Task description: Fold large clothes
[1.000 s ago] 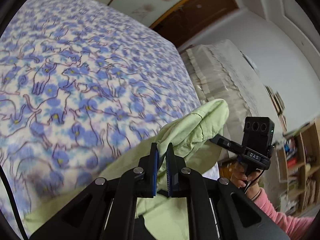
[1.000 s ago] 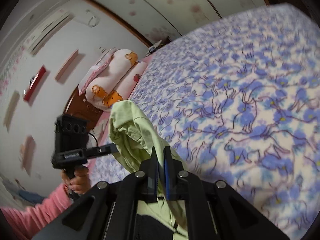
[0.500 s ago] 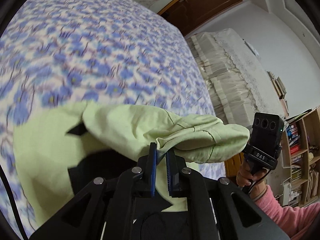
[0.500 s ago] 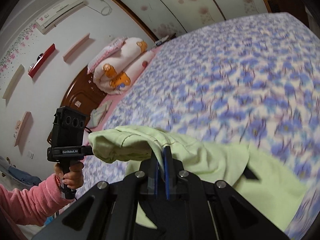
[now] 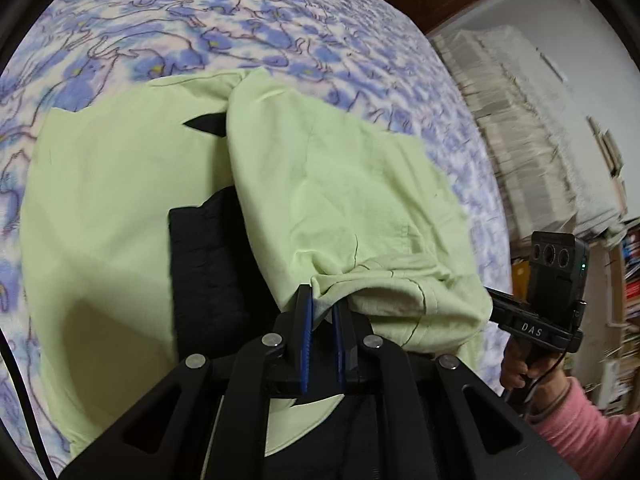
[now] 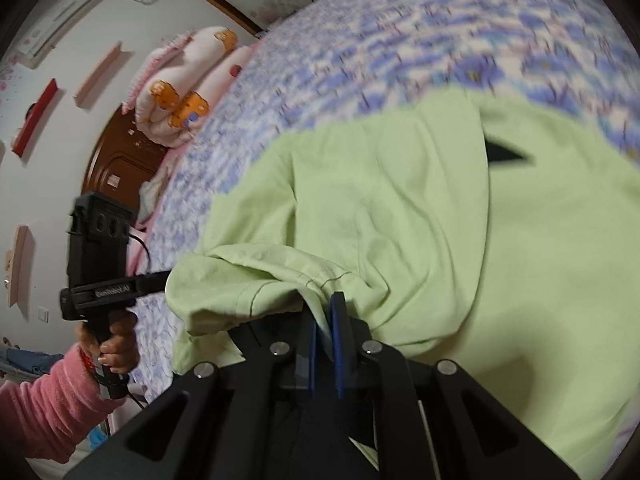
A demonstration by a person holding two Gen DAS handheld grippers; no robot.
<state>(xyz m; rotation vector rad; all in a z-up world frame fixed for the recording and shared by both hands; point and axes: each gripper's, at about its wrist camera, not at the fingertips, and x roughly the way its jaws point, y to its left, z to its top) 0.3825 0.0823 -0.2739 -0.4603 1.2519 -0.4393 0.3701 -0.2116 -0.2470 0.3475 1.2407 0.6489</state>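
The bed [image 5: 280, 24], under a cover printed with blue cats and flowers, fills the space beyond both pairs of jaws and runs away from them toward the far wall. On it, straight ahead of the jaws, lies the garment [image 5: 120, 200]: pale green cloth with a black panel and a small black triangle showing. Most of it rests flat on the cover. One part is doubled back over the rest and rises as a ridge toward the jaws, ending in a bunched, stitched hem that hangs between the two tools.

The left gripper [image 5: 322, 340] has its blue-padded fingers nearly closed, with a thin fold of that green hem pinched between them at the tips. To its right, the black handle of the other tool sticks out from under the bunched cloth, held by a hand in a pink sleeve.

The right gripper [image 6: 324, 344] likewise has its fingers drawn almost together on a fold of the green hem, the cloth coming down into the narrow gap. To its left, the garment [image 6: 400, 220] bulges out and covers the front of the left tool, whose handle is held by the left hand [image 6: 116, 344].

Far left of the right jaws, at the head of the bed [image 6: 400, 40], sit rolled pillows [image 6: 180, 88] with orange bear prints.
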